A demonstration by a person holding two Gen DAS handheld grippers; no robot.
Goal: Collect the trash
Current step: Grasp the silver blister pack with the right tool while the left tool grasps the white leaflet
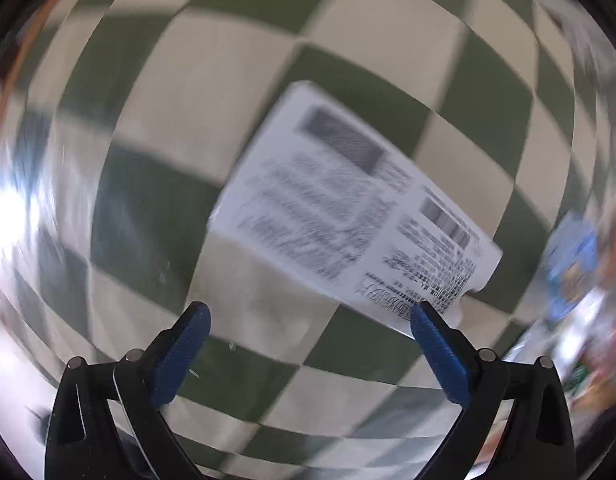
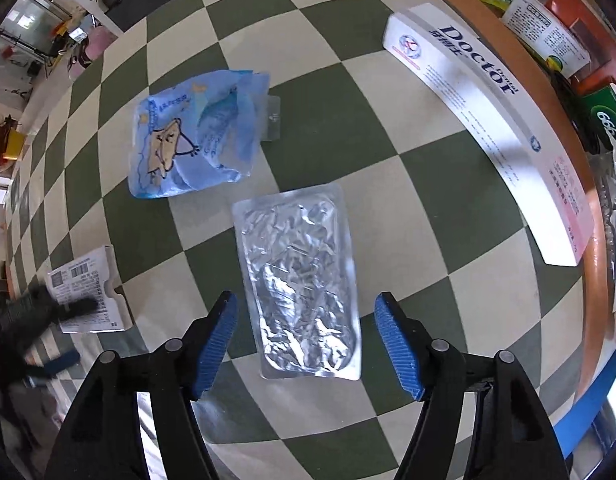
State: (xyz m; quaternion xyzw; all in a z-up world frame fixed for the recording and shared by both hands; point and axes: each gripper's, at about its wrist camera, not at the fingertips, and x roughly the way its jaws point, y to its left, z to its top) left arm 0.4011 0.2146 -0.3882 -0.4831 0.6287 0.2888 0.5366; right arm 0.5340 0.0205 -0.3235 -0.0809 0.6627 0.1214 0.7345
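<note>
While both tongs are held apart, a silver foil pouch [image 2: 303, 288] is seen between the right gripper [image 2: 305, 340] pads, unclamped; a printed white carton [image 1: 348, 216] lies beyond the left gripper [image 1: 308, 344].

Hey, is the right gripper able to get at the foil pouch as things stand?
Probably yes. The right gripper is open and points down over the foil pouch, which lies flat between its fingers with nothing on top; the blue wrapper lies apart.

Crinkled, shiny silver foil pouch [image 2: 303, 288]. Glossy, creased blue plastic wrapper [image 2: 191, 136]. Smooth white cardboard toothpaste box [image 2: 488, 120], slight sheen. Matt printed small paper carton [image 1: 348, 208]. Smooth checkered desk [image 2: 348, 128] covering, wood rim. Ribbed blue fingers [image 2: 396, 344], matt black frame.
</note>
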